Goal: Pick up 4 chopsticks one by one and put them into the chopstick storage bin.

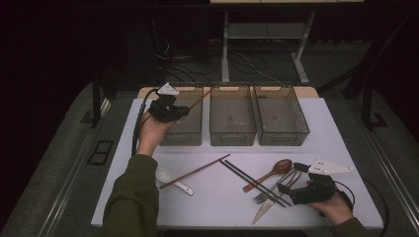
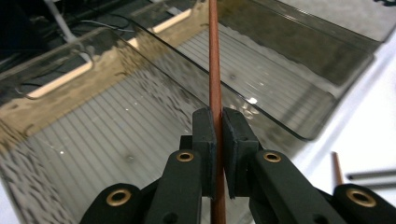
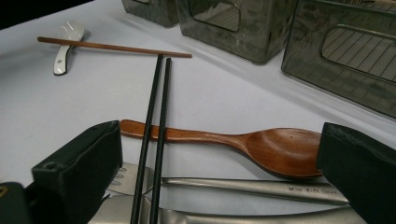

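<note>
Three clear bins (image 1: 232, 121) stand in a row. Two brown chopsticks: one held (image 2: 215, 70), one lying on the worktop (image 1: 195, 171). Two black chopsticks (image 1: 254, 181), one wooden spoon (image 1: 269, 174), one white spoon (image 1: 170, 178), one fork (image 1: 276, 187), one knife (image 1: 264, 210).

The high view looked forward and down from above the surface (image 1: 316, 128). The left gripper view sat close over a bin (image 2: 116, 135). The right gripper view skimmed low across the cutlery, sharing the black chopsticks (image 3: 156, 116) overhead.
</note>
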### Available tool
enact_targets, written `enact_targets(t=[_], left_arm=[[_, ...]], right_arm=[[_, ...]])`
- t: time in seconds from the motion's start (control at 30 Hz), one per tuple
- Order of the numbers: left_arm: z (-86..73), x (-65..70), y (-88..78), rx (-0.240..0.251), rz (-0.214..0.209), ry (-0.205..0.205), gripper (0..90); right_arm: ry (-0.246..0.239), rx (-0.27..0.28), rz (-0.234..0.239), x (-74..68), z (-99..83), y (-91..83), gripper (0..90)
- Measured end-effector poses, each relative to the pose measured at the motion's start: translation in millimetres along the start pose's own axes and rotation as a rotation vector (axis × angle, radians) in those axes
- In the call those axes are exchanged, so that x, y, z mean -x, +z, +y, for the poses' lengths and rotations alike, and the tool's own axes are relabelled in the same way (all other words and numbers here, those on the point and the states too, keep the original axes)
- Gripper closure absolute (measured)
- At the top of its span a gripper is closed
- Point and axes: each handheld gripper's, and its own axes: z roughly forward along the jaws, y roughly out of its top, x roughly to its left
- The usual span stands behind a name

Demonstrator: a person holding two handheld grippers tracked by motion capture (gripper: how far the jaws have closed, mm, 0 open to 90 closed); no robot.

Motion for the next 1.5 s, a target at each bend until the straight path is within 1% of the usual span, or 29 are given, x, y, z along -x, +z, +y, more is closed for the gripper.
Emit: enact_targets(t=[0.13, 0.17, 0.2, 0.27, 0.3, 0.37, 0.4, 0.43, 0.53, 0.6, 0.67, 0.7, 0.77, 0.8, 0.9, 1.0, 1.03, 1.07, 1.1, 1.13, 1.17, 1.2, 1.27, 1.33, 1.43, 1.5], left_arm=[[4.8, -9.0, 4.6, -0.009, 0.022, -0.002, 83.9], [5.9, -10.8, 7.1, -0.009, 0.026, -0.007, 83.9], [7.5, -14.2, 12.3, -0.015, 0.040, -0.007, 83.9], [7.7, -16.3, 15.1, -0.022, 0.045, -0.005, 83.9], [7.5, -18.5, 18.0, -0.027, 0.050, -0.012, 83.9], [5.9, -23.9, 23.2, -0.023, 0.056, -0.034, 83.9], [3.5, -29.3, 28.0, -0.028, 0.067, -0.046, 83.8], [2.0, -31.9, 29.8, -0.033, 0.073, -0.050, 83.8], [-2.8, -39.8, 33.8, -0.032, 0.087, -0.081, 83.8], [-5.7, -44.2, 36.1, -0.038, 0.088, -0.106, 83.8], [-8.2, -47.8, 37.9, -0.042, 0.098, -0.118, 83.7], [-9.6, -49.1, 39.0, -0.042, 0.096, -0.135, 83.7], [-12.0, -52.0, 40.9, -0.060, 0.112, -0.137, 83.7], [-13.3, -52.9, 42.1, -0.065, 0.111, -0.149, 83.7], [-15.3, -53.5, 45.7, -0.079, 0.117, -0.160, 83.7], [-15.5, -52.2, 48.4, -0.090, 0.117, -0.162, 83.6], [-15.6, -51.6, 49.8, -0.097, 0.125, -0.153, 83.6], [-15.7, -50.1, 52.7, -0.116, 0.124, -0.152, 83.5], [-15.7, -49.5, 53.7, -0.130, 0.136, -0.149, 83.5], [-15.9, -48.8, 55.0, -0.138, 0.147, -0.157, 83.2], [-15.9, -48.8, 55.0, -0.138, 0.147, -0.157, 83.0], [-16.2, -48.6, 56.7, -0.146, 0.156, -0.162, 81.1], [-15.6, -47.7, 58.1, -0.157, 0.172, -0.158, 73.9], [-14.4, -46.0, 58.6, -0.156, 0.170, -0.152, 71.3], [-12.5, -44.0, 57.6, -0.140, 0.170, -0.142, 66.8], [-11.3, -43.3, 55.8, -0.130, 0.154, -0.144, 64.2]], right_arm=[[0.008, 0.011, 0.001, 0.1, 0.2, -2.1, 0.9], [0.010, 0.011, 0.002, 0.1, 0.2, -2.2, 0.9], [0.009, 0.012, 0.003, 0.0, 0.4, -2.0, 0.9], [0.006, 0.013, 0.007, -0.7, 0.5, -1.6, 0.9], [0.003, 0.015, 0.007, -1.0, 0.7, -1.3, 0.9], [0.000, 0.014, 0.009, -1.7, 0.9, -1.4, 0.9], [-0.001, 0.014, 0.010, -1.8, 1.0, -1.4, 0.9], [0.000, 0.014, 0.011, -1.8, 1.0, -1.3, 0.9], [0.003, 0.016, 0.011, -1.4, 0.9, -1.3, 0.9], [0.003, 0.018, 0.013, -1.1, 1.0, -1.4, 0.9], [0.006, 0.019, 0.014, -1.4, 1.1, -1.6, 0.9], [0.007, 0.019, 0.015, -1.5, 1.2, -1.7, 0.9], [0.005, 0.021, 0.016, -1.5, 1.3, -1.7, 0.9], [0.005, 0.021, 0.015, -1.5, 1.3, -1.6, 0.9], [0.008, 0.021, 0.017, -1.5, 1.3, -2.2, 0.9], [0.007, 0.022, 0.016, -1.2, 1.3, -2.3, 0.9], [0.007, 0.021, 0.016, -1.2, 1.4, -2.4, 0.9], [0.007, 0.020, 0.016, -1.2, 1.5, -2.4, 0.9], [0.005, 0.020, 0.015, -1.4, 1.6, -2.4, 0.9], [0.005, 0.021, 0.014, -1.7, 1.6, -2.5, 0.9], [0.005, 0.022, 0.016, -1.9, 1.7, -2.6, 0.9], [0.004, 0.023, 0.017, -1.9, 1.6, -2.6, 0.9], [0.004, 0.020, 0.017, -1.9, 1.5, -2.4, 0.9], [0.005, 0.022, 0.017, -1.9, 1.7, -2.6, 0.9], [0.004, 0.023, 0.015, -1.7, 1.7, -2.7, 0.9], [0.004, 0.024, 0.015, -1.6, 1.7, -2.7, 0.9]])
